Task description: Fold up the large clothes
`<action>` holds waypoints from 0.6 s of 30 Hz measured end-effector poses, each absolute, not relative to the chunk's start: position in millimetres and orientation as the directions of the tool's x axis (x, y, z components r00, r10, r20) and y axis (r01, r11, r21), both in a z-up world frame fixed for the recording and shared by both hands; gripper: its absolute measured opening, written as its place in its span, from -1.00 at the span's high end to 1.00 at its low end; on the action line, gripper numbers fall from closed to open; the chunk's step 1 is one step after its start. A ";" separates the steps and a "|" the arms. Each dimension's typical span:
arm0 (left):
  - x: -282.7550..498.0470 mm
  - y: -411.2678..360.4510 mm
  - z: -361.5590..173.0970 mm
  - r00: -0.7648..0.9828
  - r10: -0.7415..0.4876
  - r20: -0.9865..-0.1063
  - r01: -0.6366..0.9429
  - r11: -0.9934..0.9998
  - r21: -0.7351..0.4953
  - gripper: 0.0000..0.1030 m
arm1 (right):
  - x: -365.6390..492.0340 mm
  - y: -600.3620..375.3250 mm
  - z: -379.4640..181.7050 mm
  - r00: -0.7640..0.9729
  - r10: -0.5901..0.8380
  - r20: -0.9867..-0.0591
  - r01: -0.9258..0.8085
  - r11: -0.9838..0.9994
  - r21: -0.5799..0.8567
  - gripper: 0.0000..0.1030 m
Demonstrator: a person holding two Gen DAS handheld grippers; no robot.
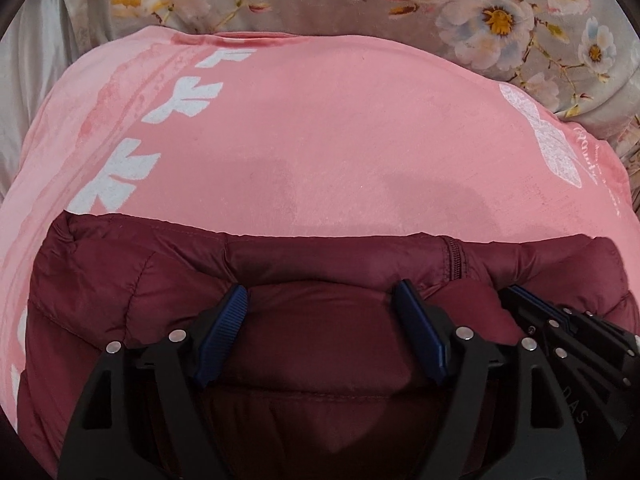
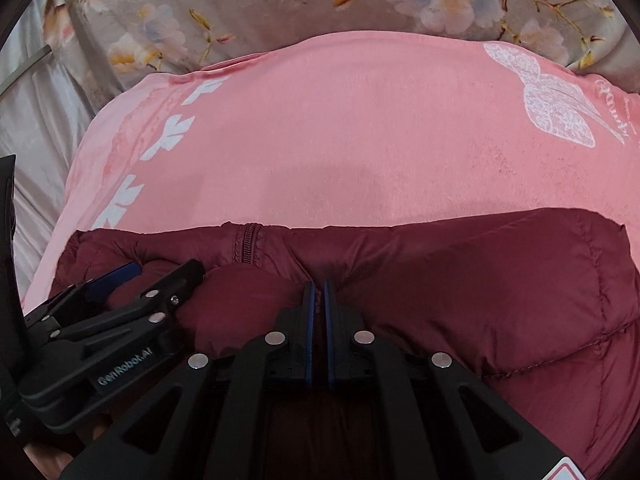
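A maroon puffer jacket (image 1: 128,304) lies folded on a pink blanket (image 1: 320,140), its zipper (image 1: 454,260) near the far edge. My left gripper (image 1: 322,294) is open, its blue pads resting on a bulge of the jacket between them. My right gripper (image 2: 319,288) is shut on a pinch of the jacket (image 2: 500,292) fabric. The right gripper (image 1: 532,300) shows at the right of the left wrist view, close beside the left one. The left gripper (image 2: 160,276) shows at the left of the right wrist view.
The pink blanket (image 2: 340,140) carries white leaf prints and covers a bed. A grey floral bedspread (image 1: 500,8) lies beyond it, and pale satin fabric (image 2: 36,120) lies at the left.
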State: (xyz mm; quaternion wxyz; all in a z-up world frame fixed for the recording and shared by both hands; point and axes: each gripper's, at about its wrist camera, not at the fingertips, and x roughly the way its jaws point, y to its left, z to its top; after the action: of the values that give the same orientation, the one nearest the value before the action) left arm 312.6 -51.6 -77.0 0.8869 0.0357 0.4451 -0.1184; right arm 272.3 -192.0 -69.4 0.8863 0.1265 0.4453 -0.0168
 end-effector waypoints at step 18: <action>309.4 -54.7 -81.9 0.614 -0.154 -0.774 0.237 0.972 -0.006 -0.47 | 268.2 -189.2 -75.0 0.634 0.070 -0.770 0.139 0.969 0.203 0.97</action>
State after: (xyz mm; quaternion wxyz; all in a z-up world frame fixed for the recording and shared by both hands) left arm 309.4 -54.7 -81.9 0.8969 0.0482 0.4259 -0.1090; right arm 268.2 -189.2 -75.0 0.8955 0.1222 0.4275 -0.0192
